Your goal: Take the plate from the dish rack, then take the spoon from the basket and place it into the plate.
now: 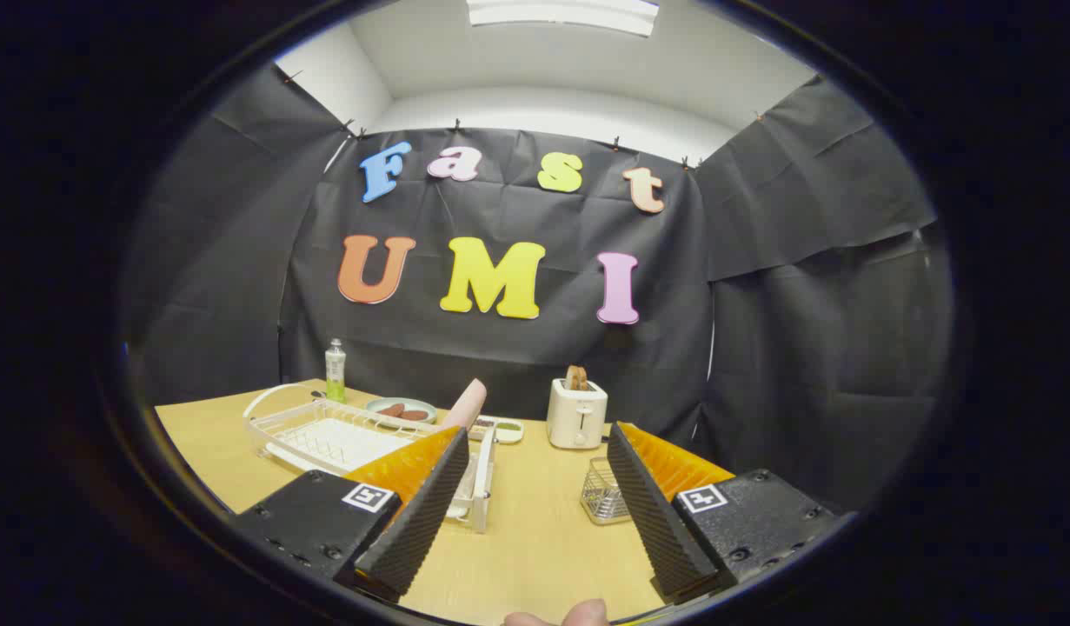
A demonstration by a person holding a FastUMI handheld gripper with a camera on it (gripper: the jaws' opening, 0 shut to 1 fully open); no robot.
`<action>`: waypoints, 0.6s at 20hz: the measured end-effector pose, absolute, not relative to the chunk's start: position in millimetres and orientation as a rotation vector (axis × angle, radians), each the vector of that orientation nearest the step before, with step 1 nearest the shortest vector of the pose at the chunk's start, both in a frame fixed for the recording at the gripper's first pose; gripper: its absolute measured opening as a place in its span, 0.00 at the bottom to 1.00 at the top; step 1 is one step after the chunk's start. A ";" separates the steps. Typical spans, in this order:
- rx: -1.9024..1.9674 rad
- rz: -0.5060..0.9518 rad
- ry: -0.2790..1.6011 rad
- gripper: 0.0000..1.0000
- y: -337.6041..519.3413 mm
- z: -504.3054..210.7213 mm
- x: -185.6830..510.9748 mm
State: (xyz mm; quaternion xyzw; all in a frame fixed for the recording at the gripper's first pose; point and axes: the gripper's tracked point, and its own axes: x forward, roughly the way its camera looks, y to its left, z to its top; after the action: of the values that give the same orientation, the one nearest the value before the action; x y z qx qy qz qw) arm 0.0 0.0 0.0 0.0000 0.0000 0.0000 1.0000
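Dish rack (343,435) sits on the wood counter (535,539), and the claw (535,504) is wide open with nothing in it.
A pink plate (465,404) stands tilted at the rack's near end, just past one claw finger. A small wire basket (602,500) sits beside the other finger. A white toaster (577,414), a green bottle (335,369) and a green dish (402,409) wait farther back. I cannot spot the spoon.

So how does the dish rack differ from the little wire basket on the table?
The dish rack is white, wide and low, and lies beyond the open gripper's left finger. The wire basket is silvery metal, small and boxy, and sits against the right finger. The rack holds a pink plate on edge. Both stand on the wooden table.
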 end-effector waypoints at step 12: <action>0.000 0.026 -0.017 1.00 10.3 7.2 -1.7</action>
State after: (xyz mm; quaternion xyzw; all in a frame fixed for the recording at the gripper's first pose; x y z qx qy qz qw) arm -1.7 10.3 7.2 0.0002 -0.0086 0.0128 0.9999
